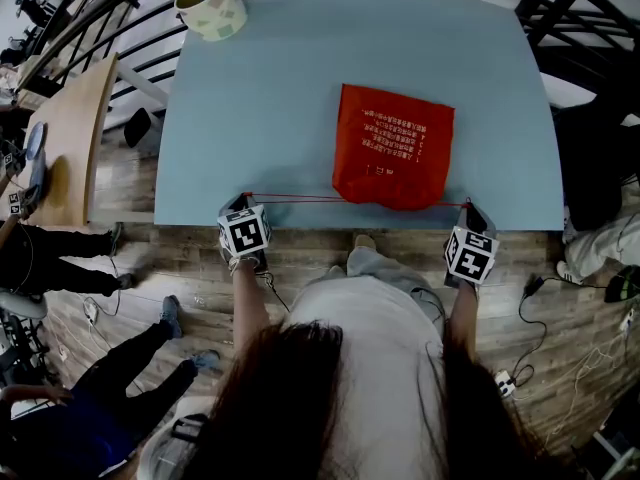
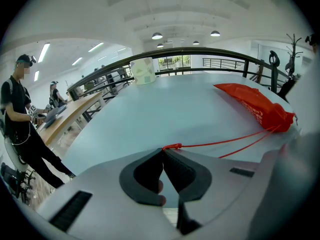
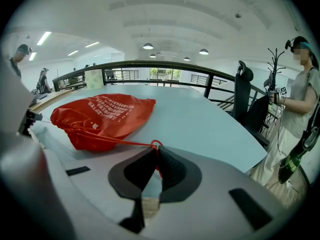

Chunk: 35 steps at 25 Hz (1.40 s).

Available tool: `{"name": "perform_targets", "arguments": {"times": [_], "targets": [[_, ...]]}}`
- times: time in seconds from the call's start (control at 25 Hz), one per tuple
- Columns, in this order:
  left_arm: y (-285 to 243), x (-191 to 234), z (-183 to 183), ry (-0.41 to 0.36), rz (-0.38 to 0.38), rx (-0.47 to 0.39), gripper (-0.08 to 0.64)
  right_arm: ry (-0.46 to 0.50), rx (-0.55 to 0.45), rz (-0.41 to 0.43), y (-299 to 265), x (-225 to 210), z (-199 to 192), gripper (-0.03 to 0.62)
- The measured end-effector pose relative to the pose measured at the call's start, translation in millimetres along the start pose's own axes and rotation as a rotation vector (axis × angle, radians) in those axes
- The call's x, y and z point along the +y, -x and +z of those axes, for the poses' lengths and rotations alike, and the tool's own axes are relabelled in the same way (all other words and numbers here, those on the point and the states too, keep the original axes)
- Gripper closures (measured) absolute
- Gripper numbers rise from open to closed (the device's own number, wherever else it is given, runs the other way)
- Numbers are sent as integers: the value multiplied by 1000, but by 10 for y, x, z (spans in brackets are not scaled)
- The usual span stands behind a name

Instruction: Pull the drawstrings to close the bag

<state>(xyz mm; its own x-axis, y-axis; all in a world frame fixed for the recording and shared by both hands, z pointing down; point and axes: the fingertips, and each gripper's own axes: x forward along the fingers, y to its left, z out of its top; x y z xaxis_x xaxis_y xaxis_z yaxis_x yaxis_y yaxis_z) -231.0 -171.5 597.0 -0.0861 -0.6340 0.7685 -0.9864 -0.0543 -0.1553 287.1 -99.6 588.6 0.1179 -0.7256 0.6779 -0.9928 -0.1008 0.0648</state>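
A red drawstring bag (image 1: 392, 146) with white print lies on the light blue table (image 1: 280, 98), its gathered mouth toward the near edge. Red drawstrings (image 1: 300, 197) stretch taut left and right along that edge. My left gripper (image 1: 243, 204) is shut on the knotted end of the left string (image 2: 172, 147); the cord runs from the jaws to the bag (image 2: 257, 106). My right gripper (image 1: 468, 208) is shut on the looped end of the right string (image 3: 155, 145), with the bag (image 3: 102, 118) just beyond its jaws at the left.
A pale round container (image 1: 211, 6) stands at the table's far left corner. A wooden desk (image 1: 70, 128) is off to the left, with people beside it. Black railings (image 1: 560, 8) run behind the table. A person (image 3: 300, 99) stands at the right.
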Motion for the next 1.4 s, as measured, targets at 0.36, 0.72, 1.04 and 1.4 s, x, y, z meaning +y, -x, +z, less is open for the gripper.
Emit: {"name": "perform_targets", "arguments": {"times": [0.36, 0.72, 1.04, 1.4], "targets": [[21, 45, -45, 32, 7, 5, 541, -44, -5, -36, 31, -168, -38, 561], [22, 87, -25, -4, 40, -21, 543, -56, -13, -58, 46, -220, -39, 561], [47, 92, -73, 2, 56, -12, 543, -72, -15, -73, 72, -312, -53, 561], [54, 85, -89, -3, 68, -12, 543, -73, -17, -69, 49, -341, -48, 561]]}}
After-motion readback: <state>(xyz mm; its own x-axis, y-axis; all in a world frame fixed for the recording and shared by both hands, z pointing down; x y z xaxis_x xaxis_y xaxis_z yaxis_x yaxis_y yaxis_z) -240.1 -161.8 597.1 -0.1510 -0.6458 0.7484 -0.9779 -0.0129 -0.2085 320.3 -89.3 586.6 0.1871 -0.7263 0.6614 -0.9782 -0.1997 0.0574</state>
